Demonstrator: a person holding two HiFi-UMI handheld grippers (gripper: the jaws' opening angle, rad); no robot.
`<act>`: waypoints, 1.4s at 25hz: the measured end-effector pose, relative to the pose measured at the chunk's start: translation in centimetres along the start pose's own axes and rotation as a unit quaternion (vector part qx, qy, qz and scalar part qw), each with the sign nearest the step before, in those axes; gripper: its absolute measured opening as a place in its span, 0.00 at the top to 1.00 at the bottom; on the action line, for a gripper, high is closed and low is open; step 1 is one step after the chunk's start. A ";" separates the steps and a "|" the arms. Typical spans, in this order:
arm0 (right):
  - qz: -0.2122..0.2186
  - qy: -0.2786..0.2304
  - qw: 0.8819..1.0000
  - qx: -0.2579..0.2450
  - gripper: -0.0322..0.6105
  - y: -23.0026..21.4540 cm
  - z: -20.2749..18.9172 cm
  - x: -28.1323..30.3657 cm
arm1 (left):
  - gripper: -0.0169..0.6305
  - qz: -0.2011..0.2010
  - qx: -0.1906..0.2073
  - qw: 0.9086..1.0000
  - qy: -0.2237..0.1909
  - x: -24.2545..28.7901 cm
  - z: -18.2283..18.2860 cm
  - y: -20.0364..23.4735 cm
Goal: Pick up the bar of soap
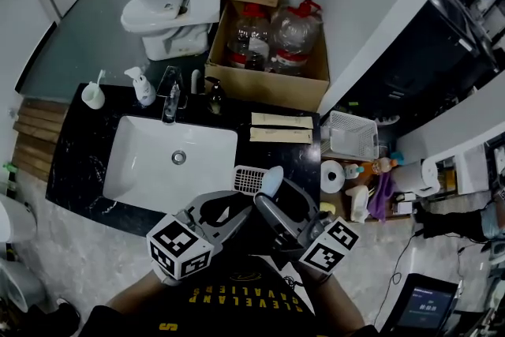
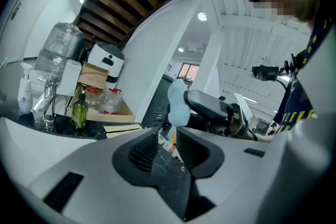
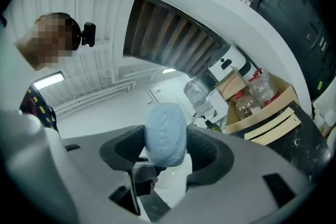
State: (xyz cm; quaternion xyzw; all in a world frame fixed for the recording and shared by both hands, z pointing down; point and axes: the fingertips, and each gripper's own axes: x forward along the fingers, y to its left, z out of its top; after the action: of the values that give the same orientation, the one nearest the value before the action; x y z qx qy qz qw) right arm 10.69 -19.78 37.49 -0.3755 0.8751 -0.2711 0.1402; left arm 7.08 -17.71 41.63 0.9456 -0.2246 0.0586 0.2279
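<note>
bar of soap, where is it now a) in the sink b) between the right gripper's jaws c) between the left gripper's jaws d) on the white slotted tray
b: the pale blue bar of soap sits pinched between the jaws of the right gripper, while those of the left gripper stand apart with nothing between them.

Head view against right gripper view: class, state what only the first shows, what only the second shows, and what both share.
Only the head view shows the white slotted soap dish on the black counter, and the black-and-white marker cubes. Only the right gripper view shows dark pads pressing both sides of the pale blue oval bar of soap, the speckles on it, and a black head-mounted camera. Both show that soap held in the right gripper, and the brown cardboard box of water bottles.
</note>
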 end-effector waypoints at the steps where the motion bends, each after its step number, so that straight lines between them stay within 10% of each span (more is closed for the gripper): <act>1: 0.000 -0.005 1.000 -0.002 0.53 0.1 0.1 -0.1 | 0.80 -0.004 0.003 1.000 -0.003 0.1 0.2 -0.3; 35: -0.001 -0.012 1.000 -0.025 0.53 0.1 -0.1 -0.3 | 0.80 -0.010 -0.014 1.000 -0.001 0.4 -0.5 -0.8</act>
State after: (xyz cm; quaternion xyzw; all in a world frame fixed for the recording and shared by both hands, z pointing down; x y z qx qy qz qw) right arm 10.79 -19.43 37.50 -0.3828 0.8795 -0.2449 0.1414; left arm 7.83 -17.01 41.86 0.9447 -0.2158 0.0519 0.2414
